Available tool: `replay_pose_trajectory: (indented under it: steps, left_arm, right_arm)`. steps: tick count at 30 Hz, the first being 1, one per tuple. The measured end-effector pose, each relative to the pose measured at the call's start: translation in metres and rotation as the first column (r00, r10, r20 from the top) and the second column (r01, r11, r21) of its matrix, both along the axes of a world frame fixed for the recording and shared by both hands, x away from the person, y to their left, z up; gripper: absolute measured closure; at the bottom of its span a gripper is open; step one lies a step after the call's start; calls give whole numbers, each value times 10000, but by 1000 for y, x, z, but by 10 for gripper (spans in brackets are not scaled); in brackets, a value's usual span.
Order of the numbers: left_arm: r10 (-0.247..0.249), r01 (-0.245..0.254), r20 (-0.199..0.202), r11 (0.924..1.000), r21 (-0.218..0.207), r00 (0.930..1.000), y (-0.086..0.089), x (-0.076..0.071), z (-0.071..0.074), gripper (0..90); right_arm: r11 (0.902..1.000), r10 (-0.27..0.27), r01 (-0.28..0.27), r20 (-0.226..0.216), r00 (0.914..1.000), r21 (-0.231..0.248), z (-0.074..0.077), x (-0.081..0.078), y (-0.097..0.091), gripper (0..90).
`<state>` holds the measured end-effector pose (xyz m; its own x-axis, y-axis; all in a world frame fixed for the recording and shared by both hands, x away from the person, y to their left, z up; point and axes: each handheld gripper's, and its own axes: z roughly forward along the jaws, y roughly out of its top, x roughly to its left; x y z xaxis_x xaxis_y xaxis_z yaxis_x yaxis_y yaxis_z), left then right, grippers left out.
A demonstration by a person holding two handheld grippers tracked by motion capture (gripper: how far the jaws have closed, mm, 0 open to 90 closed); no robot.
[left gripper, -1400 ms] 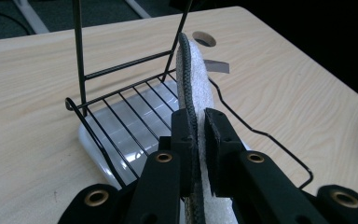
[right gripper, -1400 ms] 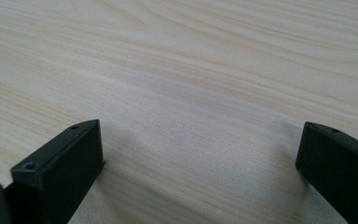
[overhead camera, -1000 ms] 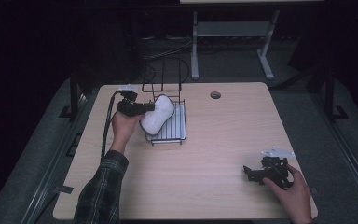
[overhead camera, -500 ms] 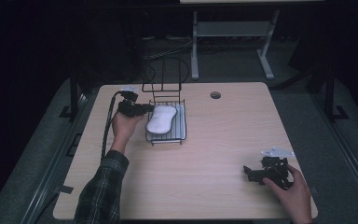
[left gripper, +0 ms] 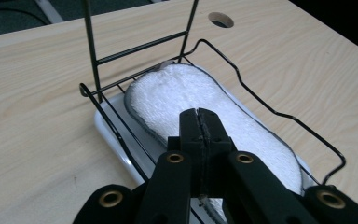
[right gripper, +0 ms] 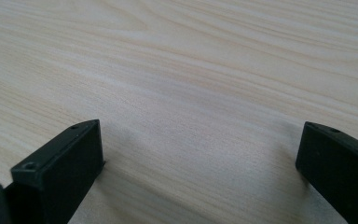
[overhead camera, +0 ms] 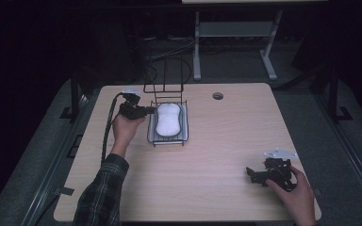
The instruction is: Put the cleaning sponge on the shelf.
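Sponge point(left gripper: 200, 95), white and oblong, lies flat in a tray point(overhead camera: 150, 134) inside a black wire rack point(overhead camera: 164, 87) on the table point(overhead camera: 207, 155). Left tongs point(left gripper: 199, 122) hang just above the sponge's near end, jaws pressed together with nothing between them (whether they touch the sponge I cannot tell). In the high view they sit at the rack's left edge point(overhead camera: 147, 111). Right tongs point(overhead camera: 250, 173) rest on the table well away from the rack, jaws wide apart over bare wood.
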<state>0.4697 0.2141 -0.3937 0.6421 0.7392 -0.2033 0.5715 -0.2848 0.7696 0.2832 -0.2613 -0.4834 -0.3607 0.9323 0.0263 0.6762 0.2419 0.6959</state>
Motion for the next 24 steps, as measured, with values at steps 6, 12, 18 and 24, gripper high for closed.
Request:
replay_pose_trajectory:
  steps: [6, 12, 18, 24]
  left_arm:
    - [0, -3, 72, 9992, 407, 10000, 0, -15, -3, 813]
    - [104, -107, 37, 9961, 877, 9999, 5, -24, -4, 671]
    - [179, -173, -48, 9939, 1091, 9998, 10, -35, -5, 475]
    - [276, -295, 172, 9915, 1269, 9995, 14, -48, -7, 358]
  right_arm:
    - [10000, 4, -4, 2, 10000, -5, 0, 0, 0, 2]
    - [10000, 5, -5, 4, 10000, -6, 0, 0, 0, 2]
    - [10000, 2, -2, 0, 10000, -4, 0, 0, 0, 2]
    - [10000, 4, -4, 1, 10000, -3, 0, 0, 0, 2]
